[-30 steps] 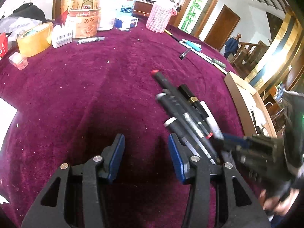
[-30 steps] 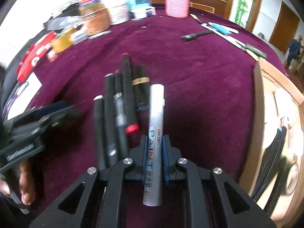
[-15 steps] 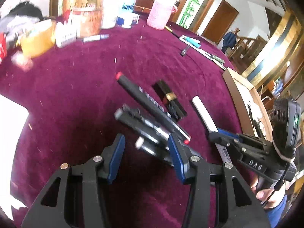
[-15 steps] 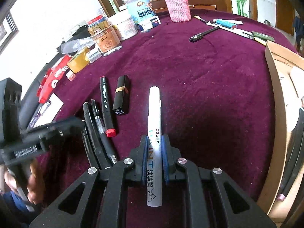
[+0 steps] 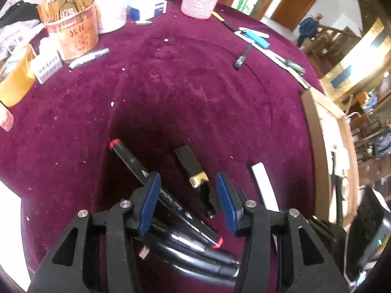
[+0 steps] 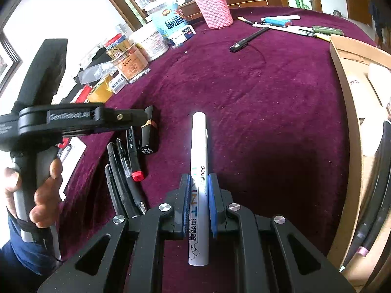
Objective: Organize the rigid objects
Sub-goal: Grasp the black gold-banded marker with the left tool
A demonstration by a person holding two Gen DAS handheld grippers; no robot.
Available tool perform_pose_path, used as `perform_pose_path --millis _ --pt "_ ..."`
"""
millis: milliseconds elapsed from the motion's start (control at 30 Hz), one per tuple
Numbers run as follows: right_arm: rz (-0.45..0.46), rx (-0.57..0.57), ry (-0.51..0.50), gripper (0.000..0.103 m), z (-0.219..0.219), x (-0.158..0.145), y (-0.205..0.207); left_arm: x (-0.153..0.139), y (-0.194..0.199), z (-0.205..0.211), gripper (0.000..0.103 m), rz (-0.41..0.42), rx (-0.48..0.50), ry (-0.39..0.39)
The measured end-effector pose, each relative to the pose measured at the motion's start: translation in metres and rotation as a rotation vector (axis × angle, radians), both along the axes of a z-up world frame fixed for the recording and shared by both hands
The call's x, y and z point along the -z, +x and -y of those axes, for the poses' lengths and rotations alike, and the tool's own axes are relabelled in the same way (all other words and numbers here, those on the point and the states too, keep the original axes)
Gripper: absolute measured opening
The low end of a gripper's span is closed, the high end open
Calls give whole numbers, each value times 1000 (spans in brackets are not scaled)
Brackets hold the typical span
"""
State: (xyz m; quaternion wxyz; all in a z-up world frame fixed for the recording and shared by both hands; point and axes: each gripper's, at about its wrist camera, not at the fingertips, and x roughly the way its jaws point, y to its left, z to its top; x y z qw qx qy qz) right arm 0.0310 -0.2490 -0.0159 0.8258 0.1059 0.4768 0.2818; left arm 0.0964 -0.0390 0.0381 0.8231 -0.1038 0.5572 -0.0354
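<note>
Purple cloth table with pens, and two grippers above it.

Right gripper has its jaws pressed on the white paint marker, which points away over the cloth. Left gripper, in a hand, hangs with jaws spread and pinching nothing, over the black lipstick tube, just left of the marker. Left of the tube lies the red-capped marker, then a bunch of black pens.
</note>
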Motion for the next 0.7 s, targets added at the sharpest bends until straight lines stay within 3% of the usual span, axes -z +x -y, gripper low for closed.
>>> perform_pose_path --millis 100,200,333,433,700 --pt "-1 5 2 12 2 0 0 6 4 5 45 -21 10 -24" --pt "4 17 6 12 5 -2 0 16 6 12 28 -44 16 -9" --pt "14 38 5 12 8 -4 -1 17 -2 20 22 25 19 62" --pt "20 33 -7 12 6 -5 -1 17 -12 27 19 79 61 98" --pt "74 -3 -125 12 -11 -3 -6 18 -17 31 18 119 108 129"
